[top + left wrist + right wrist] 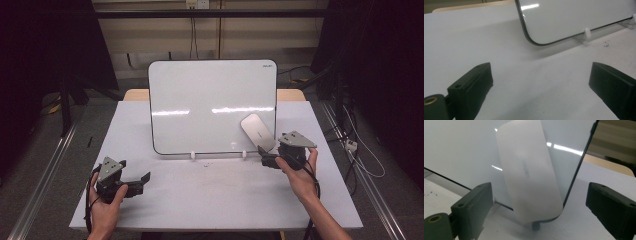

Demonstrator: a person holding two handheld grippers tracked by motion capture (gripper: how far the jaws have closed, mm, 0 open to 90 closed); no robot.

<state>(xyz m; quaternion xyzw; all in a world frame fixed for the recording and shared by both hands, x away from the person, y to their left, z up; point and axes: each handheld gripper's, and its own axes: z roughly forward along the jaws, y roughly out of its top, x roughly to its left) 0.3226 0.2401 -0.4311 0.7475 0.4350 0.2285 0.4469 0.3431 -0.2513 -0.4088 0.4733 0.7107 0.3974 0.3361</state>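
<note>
Resting on a white table [215, 195] in a dark room, whiteboard [200, 100] upright, left gripper [142, 181] and right gripper [264, 156] both wide.

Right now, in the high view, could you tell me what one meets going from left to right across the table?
Left tool → whiteboard → eraser → right tool.

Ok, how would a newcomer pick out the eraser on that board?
Find the whiteboard propped upright mid-table. At its lower right corner, a pale, rounded oblong eraser sits tilted on its face, just ahead of the right gripper. Nothing else is on the board.
</note>
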